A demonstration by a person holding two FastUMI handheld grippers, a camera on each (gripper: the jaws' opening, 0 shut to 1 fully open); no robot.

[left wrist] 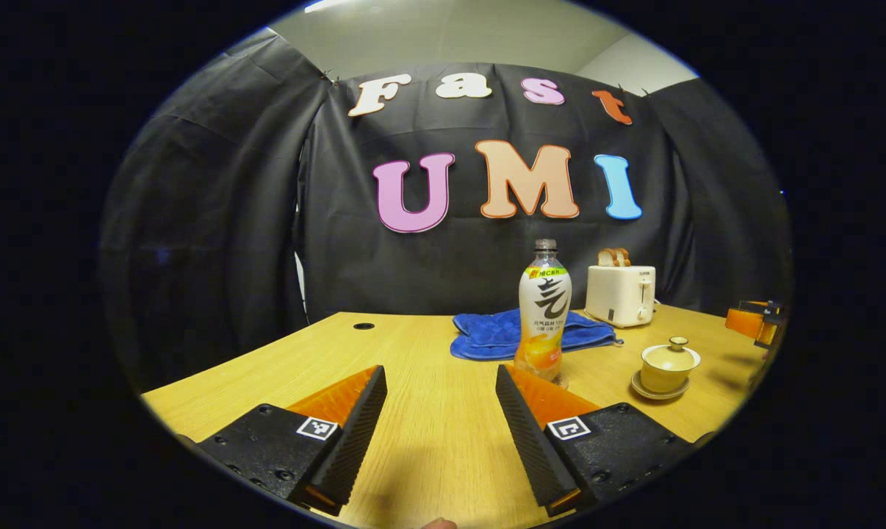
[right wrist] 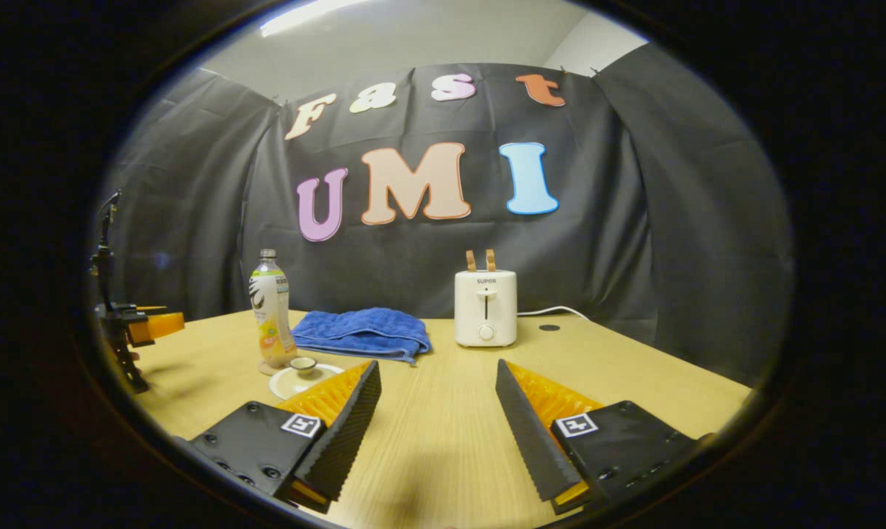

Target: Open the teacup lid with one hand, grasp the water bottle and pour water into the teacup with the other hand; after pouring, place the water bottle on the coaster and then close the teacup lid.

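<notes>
In the left gripper view the left claw (left wrist: 440,419) gapes wide and empty over the desk (left wrist: 428,353); the water bottle (left wrist: 544,312) stands right of centre, the lidded teacup (left wrist: 668,365) lower right. In the right gripper view the right claw (right wrist: 438,419) is likewise spread, empty, bottle and teacup at left.

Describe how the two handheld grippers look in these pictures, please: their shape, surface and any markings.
The left gripper and the right gripper look alike. Each has two wedge-shaped jaws with ribbed inner faces, mounted on blocky black bodies with visible screws. Every body carries a small square black-and-white marker tag. In the right gripper view, the left gripper appears again at the far left edge, on a thin dark frame.
</notes>
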